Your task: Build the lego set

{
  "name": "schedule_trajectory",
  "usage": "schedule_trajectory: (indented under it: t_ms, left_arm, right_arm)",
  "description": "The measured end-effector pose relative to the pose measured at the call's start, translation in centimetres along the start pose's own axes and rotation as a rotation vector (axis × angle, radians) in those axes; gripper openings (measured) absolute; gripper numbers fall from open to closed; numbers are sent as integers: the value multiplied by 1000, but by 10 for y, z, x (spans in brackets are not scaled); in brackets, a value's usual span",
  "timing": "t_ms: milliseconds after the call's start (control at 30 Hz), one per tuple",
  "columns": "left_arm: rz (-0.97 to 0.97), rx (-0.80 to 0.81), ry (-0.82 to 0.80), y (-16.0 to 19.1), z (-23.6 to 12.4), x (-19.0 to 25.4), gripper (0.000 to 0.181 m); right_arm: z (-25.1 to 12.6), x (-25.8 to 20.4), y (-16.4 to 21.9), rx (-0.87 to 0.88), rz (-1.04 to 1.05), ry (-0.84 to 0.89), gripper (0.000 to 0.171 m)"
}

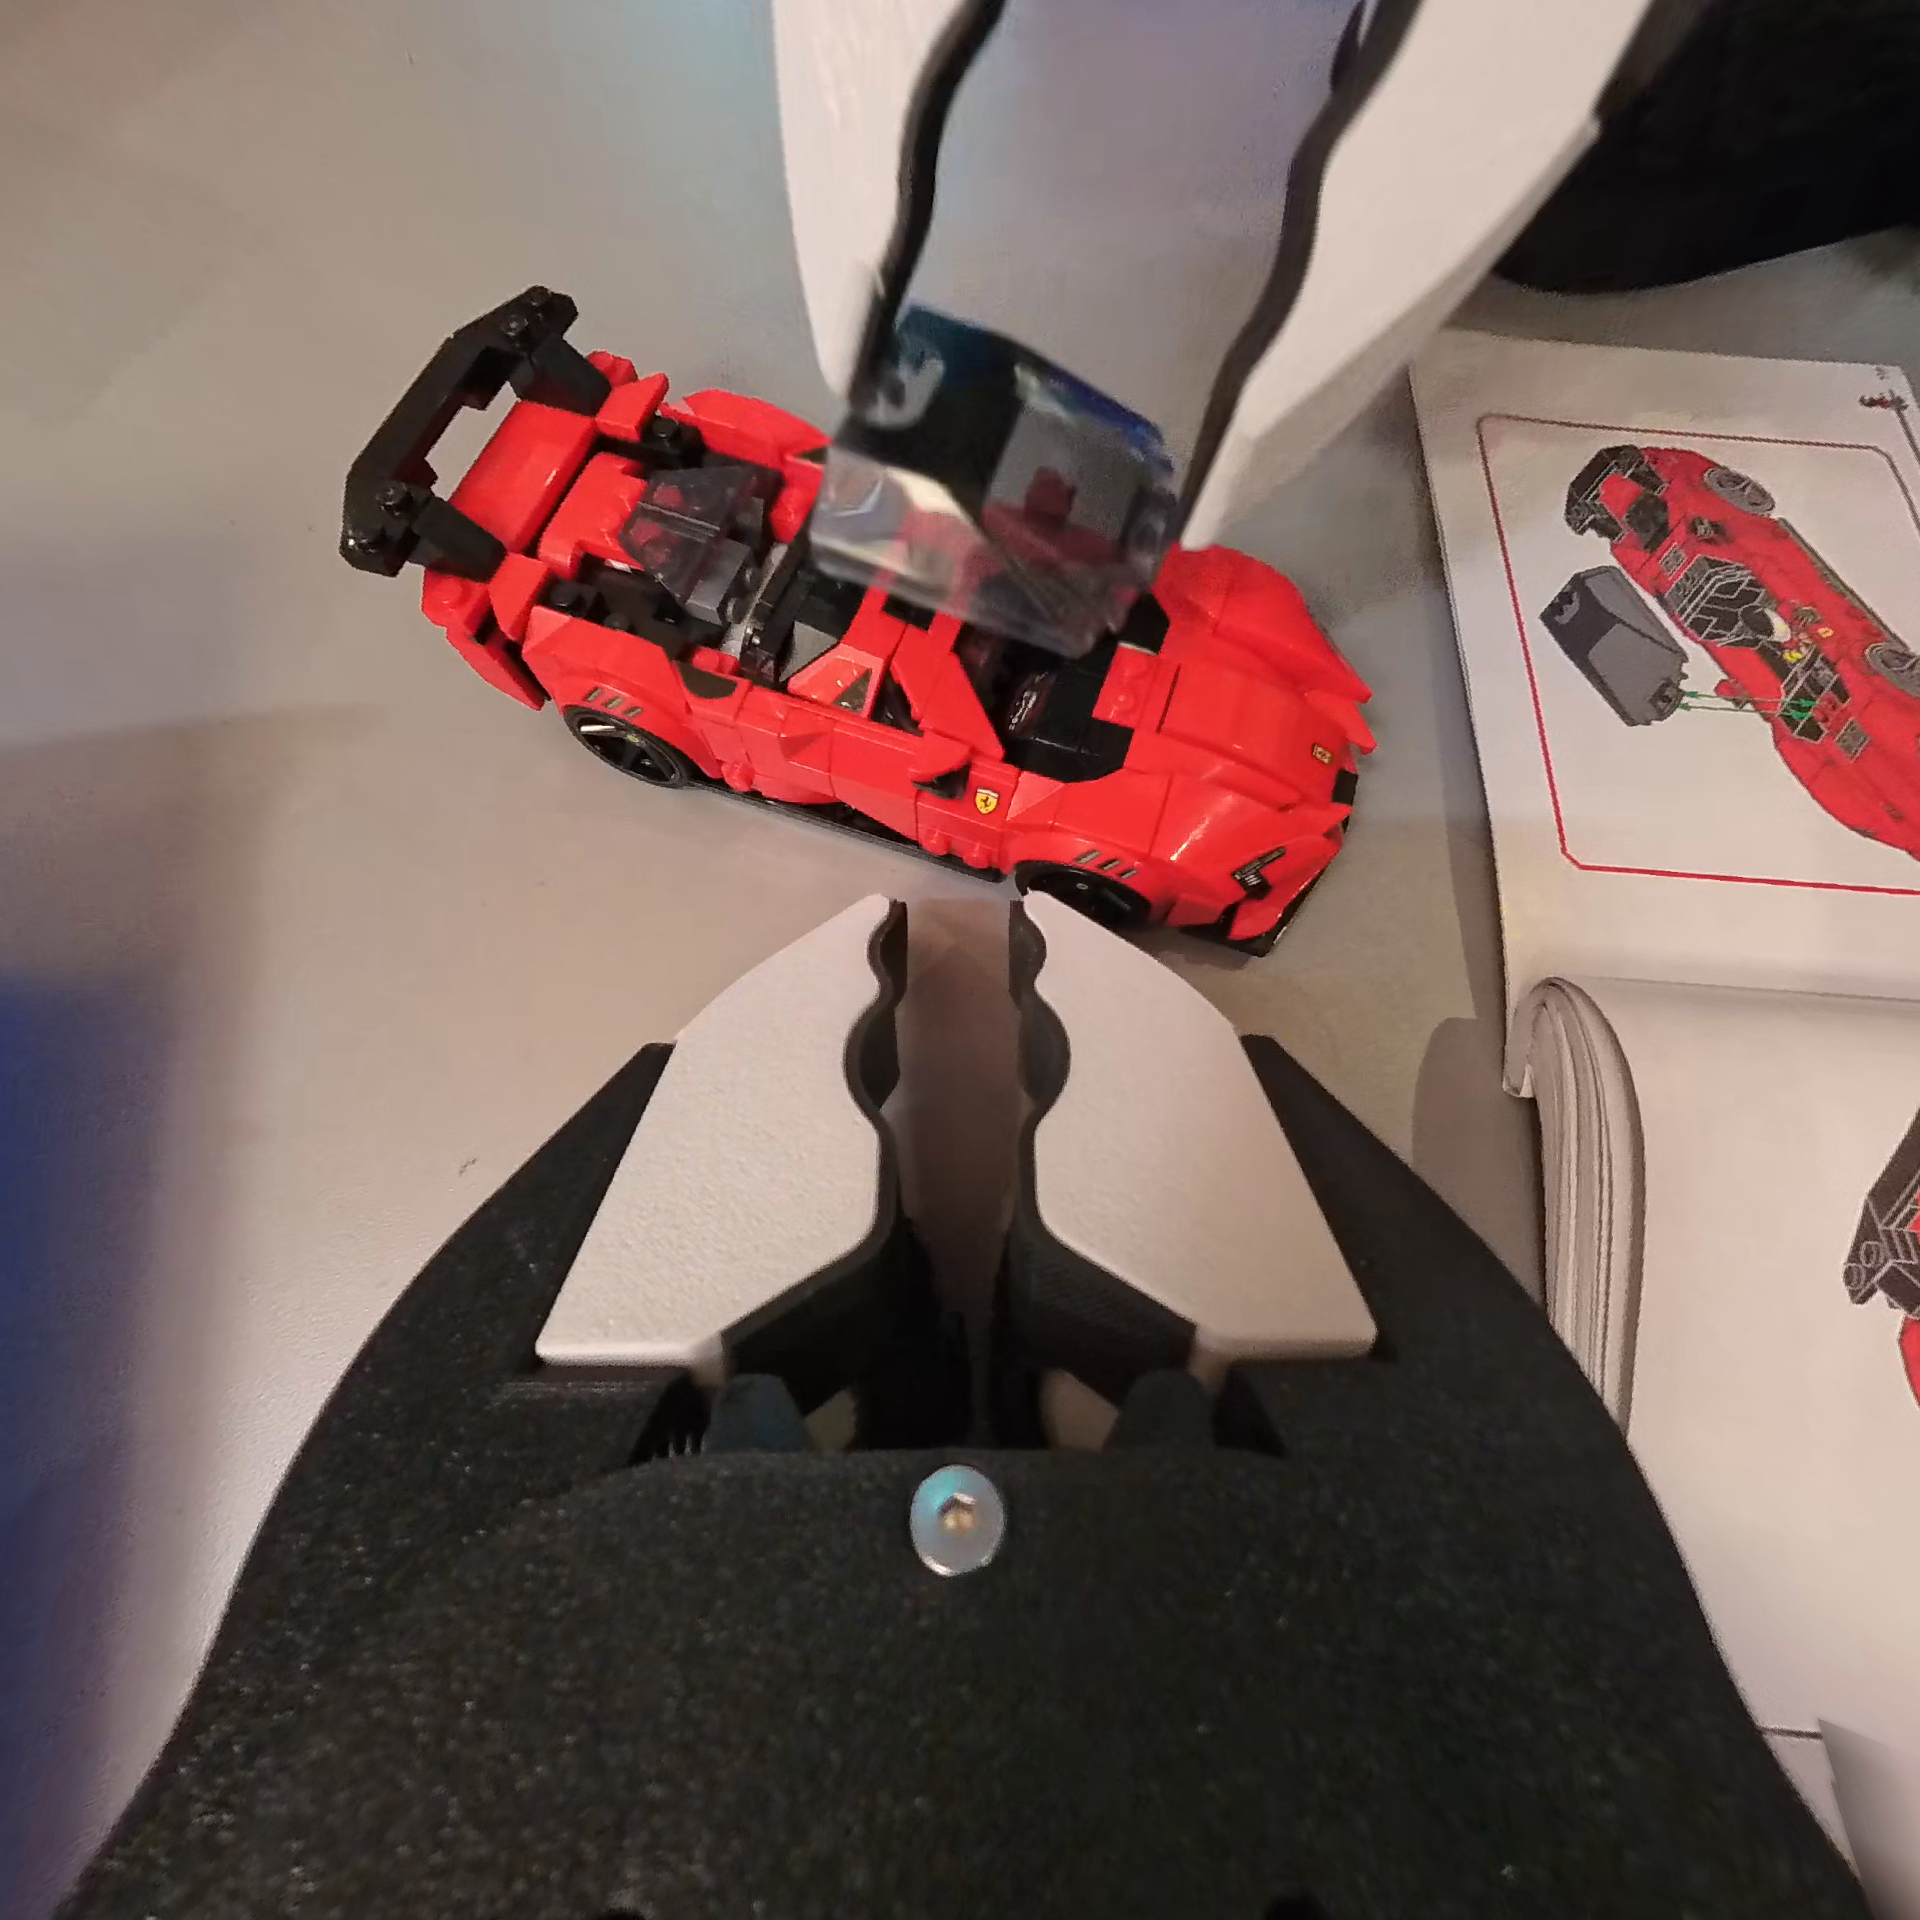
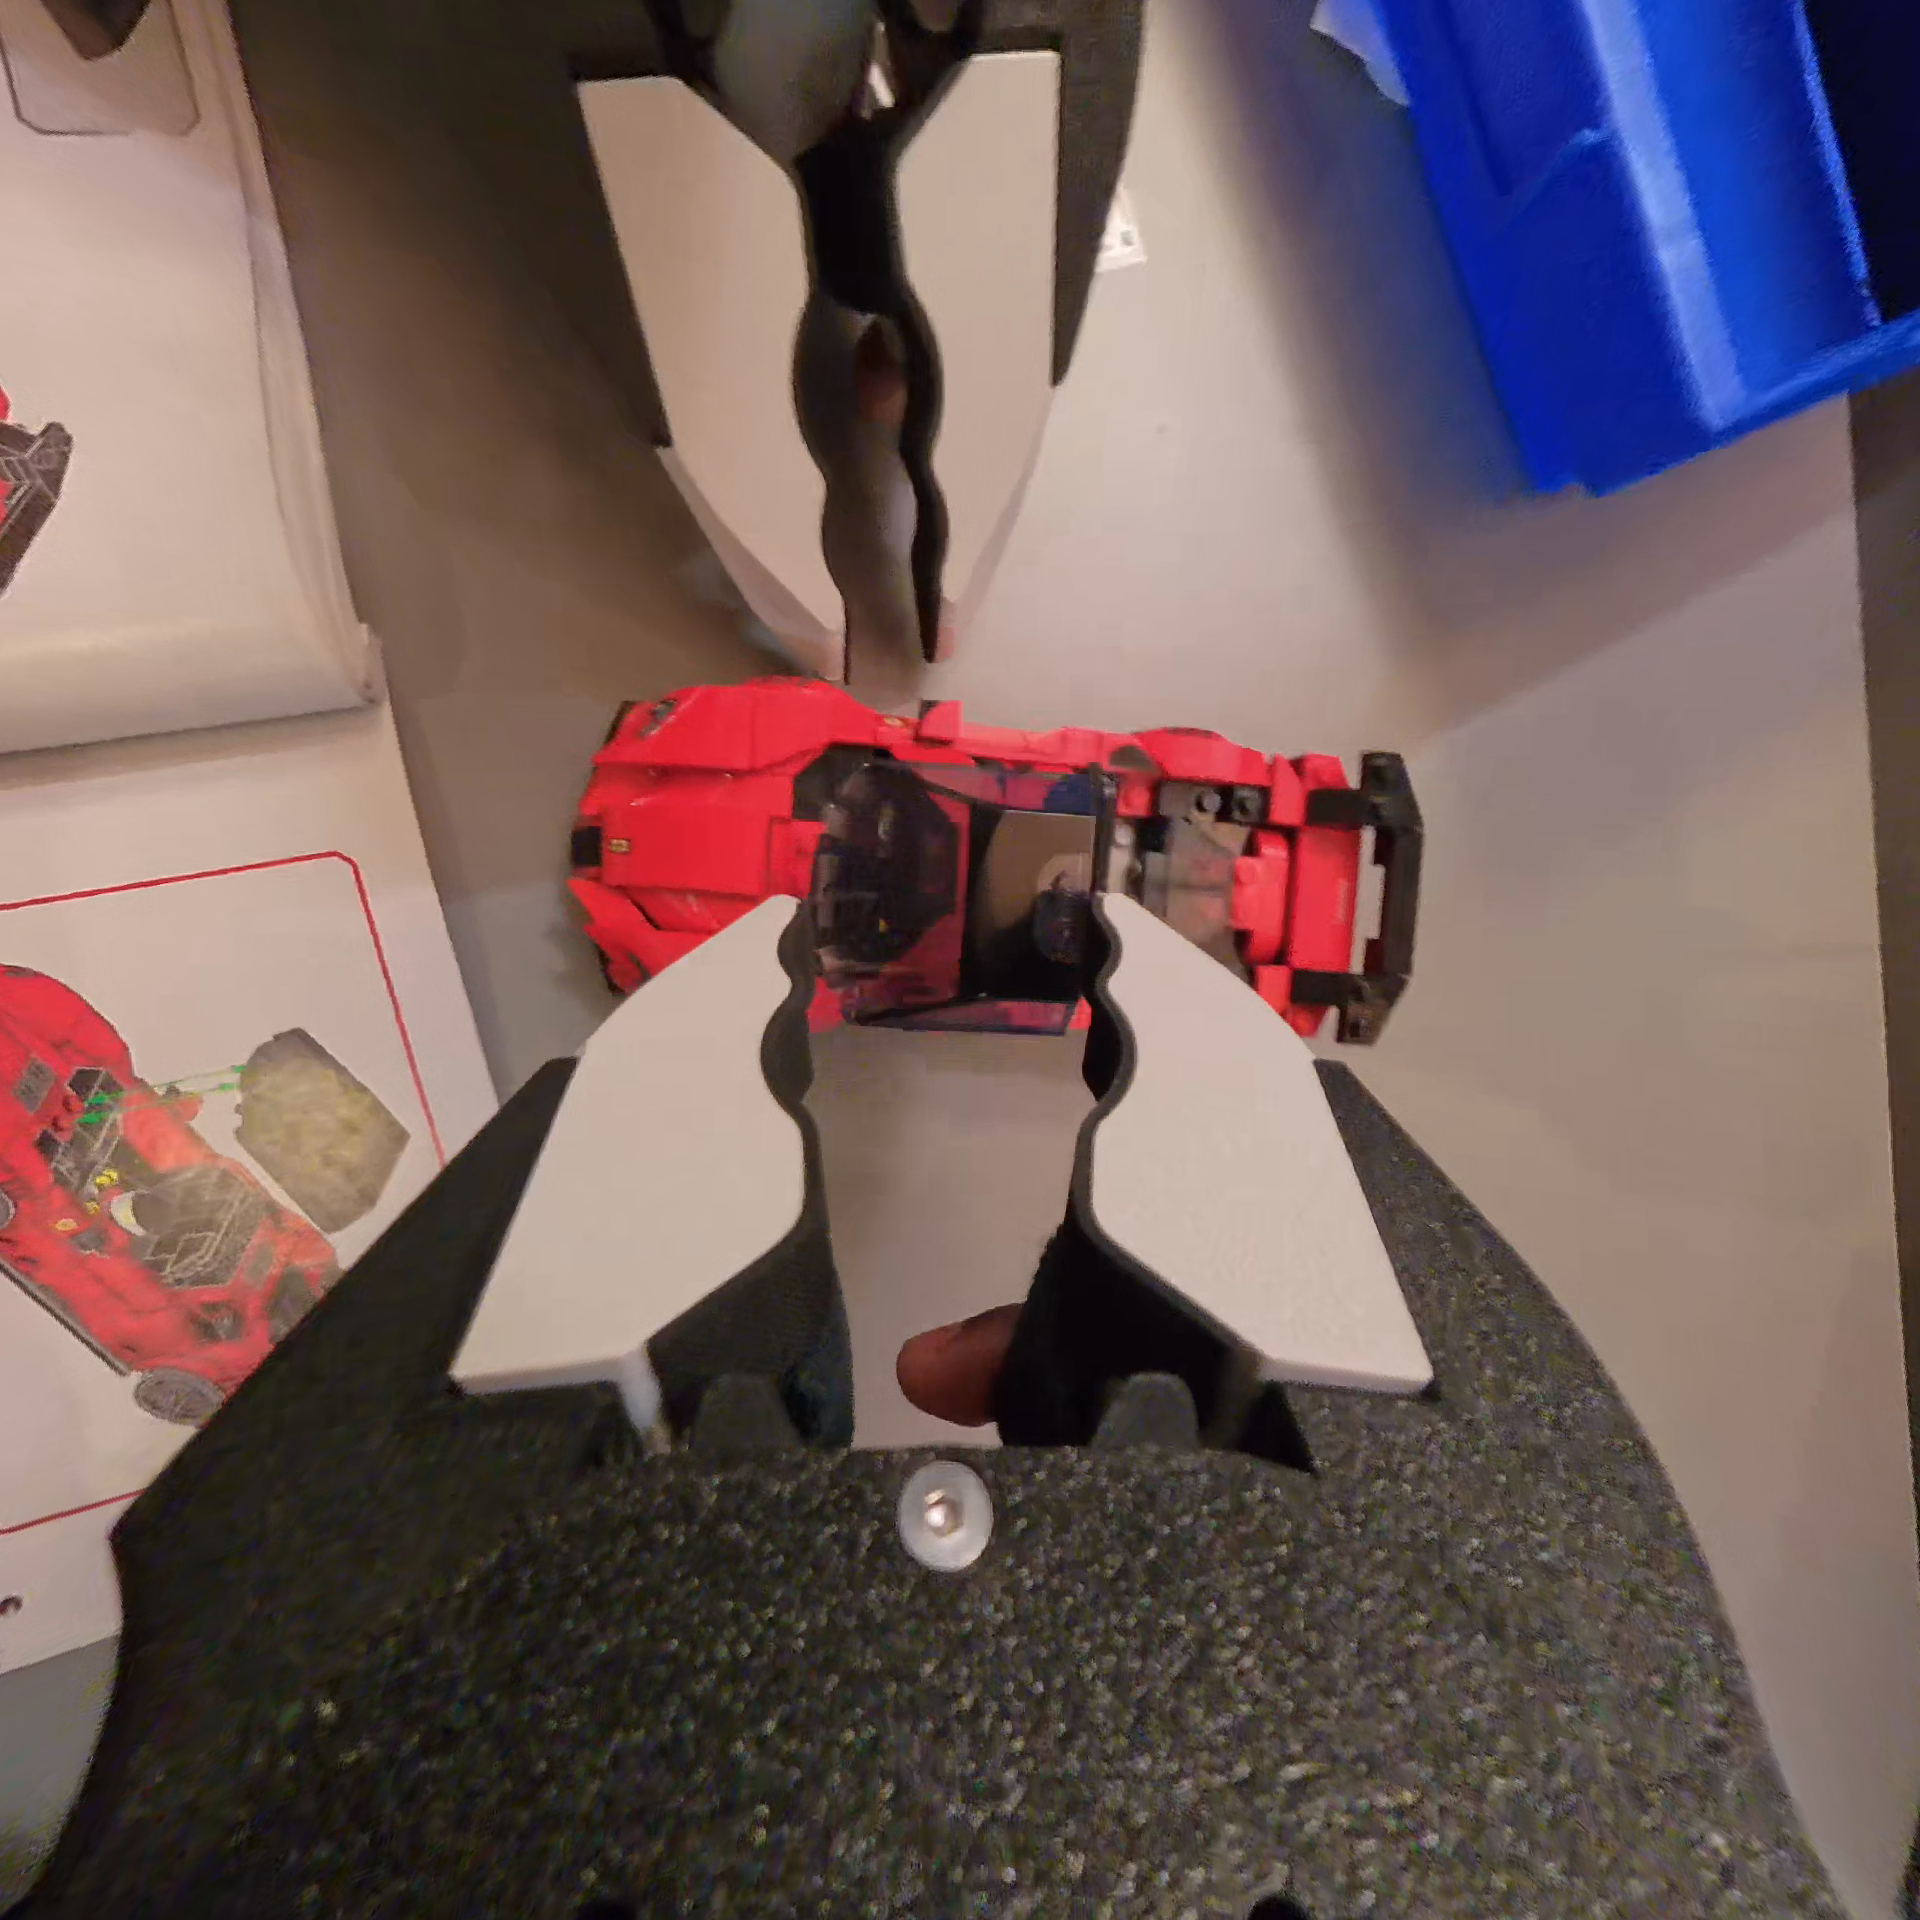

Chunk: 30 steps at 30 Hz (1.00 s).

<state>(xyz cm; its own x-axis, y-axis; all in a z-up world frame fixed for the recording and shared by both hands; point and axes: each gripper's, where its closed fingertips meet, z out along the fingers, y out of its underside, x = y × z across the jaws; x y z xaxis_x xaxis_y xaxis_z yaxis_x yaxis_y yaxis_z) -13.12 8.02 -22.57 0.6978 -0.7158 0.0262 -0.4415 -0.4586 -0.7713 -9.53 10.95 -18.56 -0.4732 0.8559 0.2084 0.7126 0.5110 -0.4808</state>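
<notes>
A red Lego car (image 1: 1039, 758) with a black rear wing stands on the grey table (image 1: 312, 935). It also shows in the right wrist view (image 2: 707, 821). My right gripper (image 2: 945, 909) is shut on a dark see-through canopy piece (image 2: 935, 904) and holds it over the car's open cockpit. In the left wrist view the canopy (image 1: 997, 499) hangs tilted just above the cockpit between the right gripper's white fingers (image 1: 1299, 364). My left gripper (image 1: 956, 920) is almost shut and empty, with its tips at the car's side. It also shows in the right wrist view (image 2: 888, 660).
An open instruction booklet (image 1: 1683, 644) lies beside the car's nose, and it also shows in the right wrist view (image 2: 208, 1039). A blue bin (image 2: 1662, 208) stands beyond the car's rear. A black object (image 1: 1766, 156) sits behind the booklet. There is about 7 cm between the tips of the two grippers.
</notes>
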Motion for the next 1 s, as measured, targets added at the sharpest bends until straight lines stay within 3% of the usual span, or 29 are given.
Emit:
schedule_trajectory:
  t_ms: [367, 1000]
  left_arm:
    - [9, -3, 1, 0, 1, 1, 18]
    - [12, -10, -2, 1, 1, 0, 17]
  right_arm:
    - [15, -5, -1, -102, -59, -19, 50]
    - [18, 0, 3, -182, 13, -42, 50]
